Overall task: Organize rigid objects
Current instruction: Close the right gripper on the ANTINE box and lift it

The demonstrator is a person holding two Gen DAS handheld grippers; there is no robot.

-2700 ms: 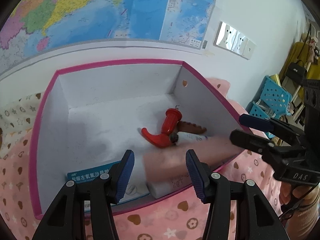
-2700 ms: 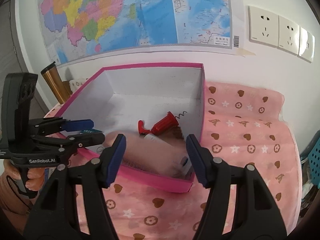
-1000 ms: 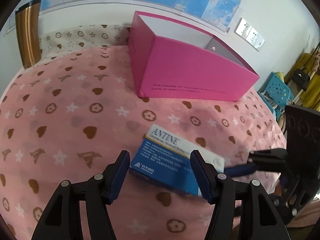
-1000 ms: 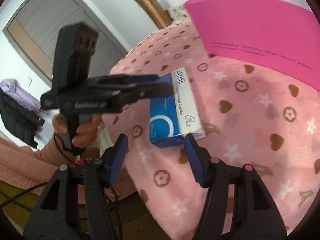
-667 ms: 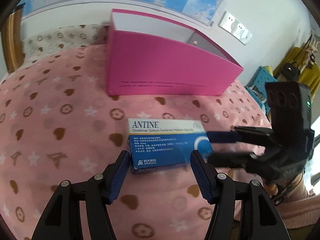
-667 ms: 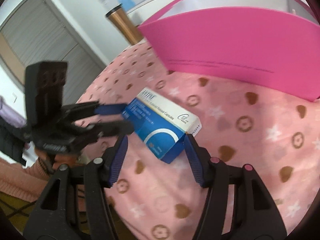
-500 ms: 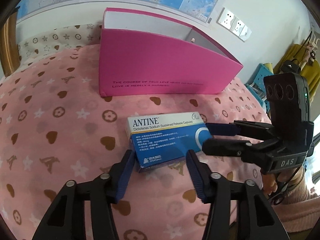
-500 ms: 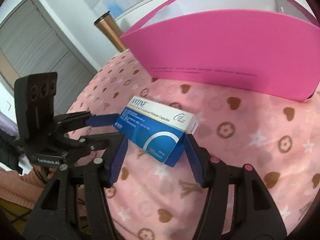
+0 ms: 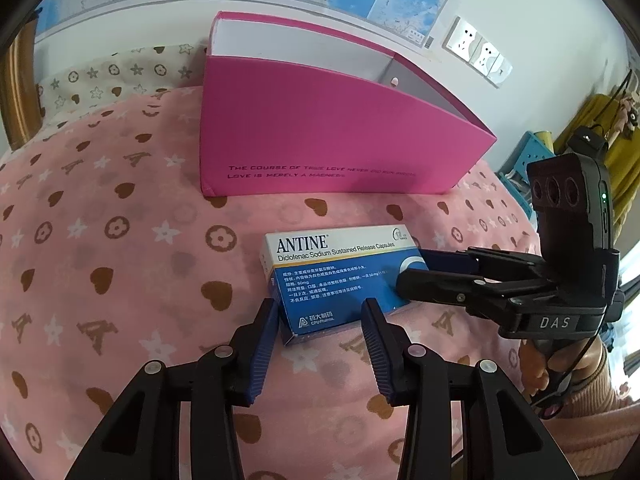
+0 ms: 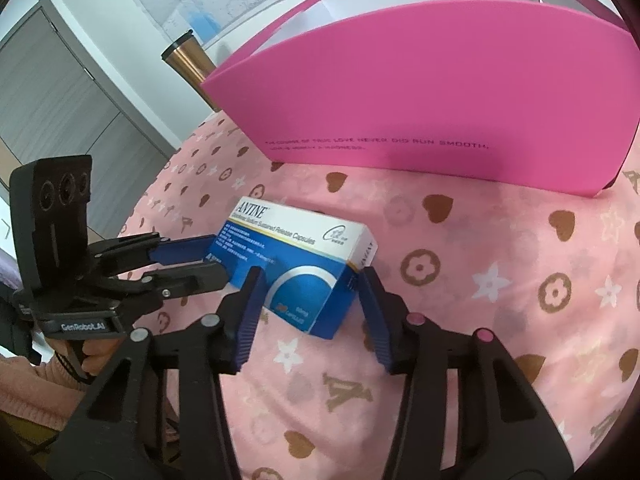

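Note:
A blue and white ANTINE medicine box (image 9: pixel 340 276) lies flat on the pink patterned cloth, in front of the pink storage box (image 9: pixel 332 136). My left gripper (image 9: pixel 318 320) is open, its fingers on either side of the box's near end. My right gripper (image 10: pixel 308 298) is open and straddles the other end of the medicine box (image 10: pixel 296 264). The right gripper (image 9: pixel 416 276) shows in the left wrist view at the box's right end. The left gripper (image 10: pixel 208 260) shows in the right wrist view at the box's left end. The pink storage box (image 10: pixel 420 96) stands behind; its inside is hidden.
The table is covered by a pink cloth (image 9: pixel 120 264) with hearts and stars. A copper tumbler (image 10: pixel 190 68) stands left of the pink box. A wall map and sockets (image 9: pixel 478 56) are behind. A blue plastic chair (image 9: pixel 524 160) stands beyond the table's right edge.
Both grippers left the pink box's inside and came down to the ANTINE box on the cloth. Over the last half second they closed in around its two ends.

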